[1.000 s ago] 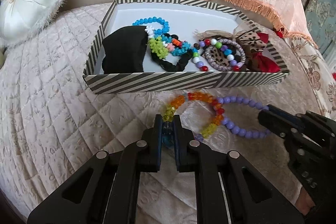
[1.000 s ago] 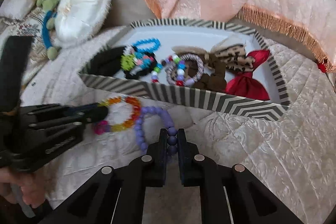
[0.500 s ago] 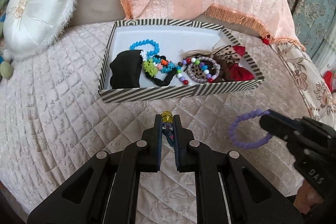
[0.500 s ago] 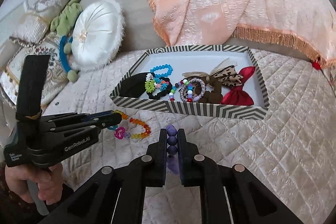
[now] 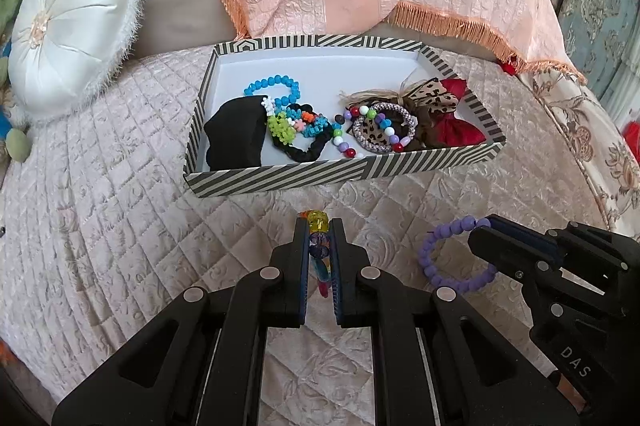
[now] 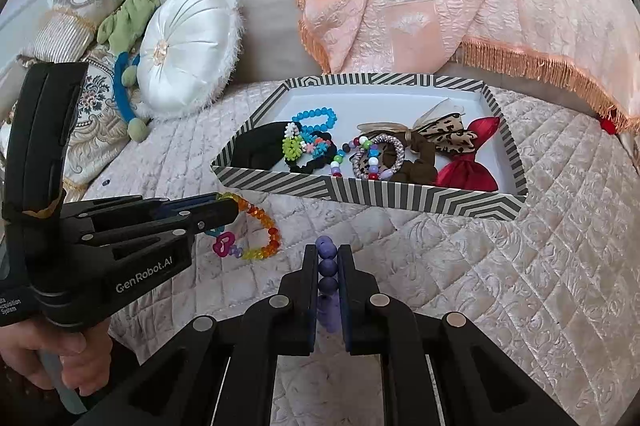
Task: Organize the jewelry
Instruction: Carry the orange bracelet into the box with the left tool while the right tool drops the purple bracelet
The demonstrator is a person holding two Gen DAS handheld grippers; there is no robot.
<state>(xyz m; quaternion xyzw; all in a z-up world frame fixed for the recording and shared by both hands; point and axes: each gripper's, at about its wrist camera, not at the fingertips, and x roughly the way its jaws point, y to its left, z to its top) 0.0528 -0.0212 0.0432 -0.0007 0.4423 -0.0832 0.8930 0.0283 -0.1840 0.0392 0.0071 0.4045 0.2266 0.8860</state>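
Both grippers are held up over the quilted bedspread [image 5: 100, 226], angled down toward it, with the striped tray [image 5: 280, 178] sitting just beyond their tips. In the right wrist view the left gripper [image 6: 230, 204] comes in from the left edge, pointing sideways across the frame, and the person's hand [image 6: 60, 358] can be seen wrapped round its handle at the bottom left.

Writing-wise: "GenRobot.AI" is printed in white on the side of the left gripper, plus a small label at the far left edge that's too cut off to be read properly. On the right gripper [image 5: 480, 226], seen from the left wrist view, "DAS" can be made out.

The left gripper's jaws are pinched tight on the multicoloured crystal bracelet [image 6: 260, 226], which hangs off the tip as a loop of orange, yellow and red beads with a pink heart charm at the bottom, clear of the bedspread as far as can be told. The right gripper [image 6: 328, 254] is clamped just as tight on the purple bead bracelet [image 5: 444, 258], a few beads squeezed between the pads and the rest dangling as a ring.

The tray is already loaded: a blue bead bracelet [image 5: 276, 86], a black scrunchie [image 5: 236, 138], a leopard bow [image 5: 432, 98] and a red bow [image 5: 456, 130] are all lying inside it.
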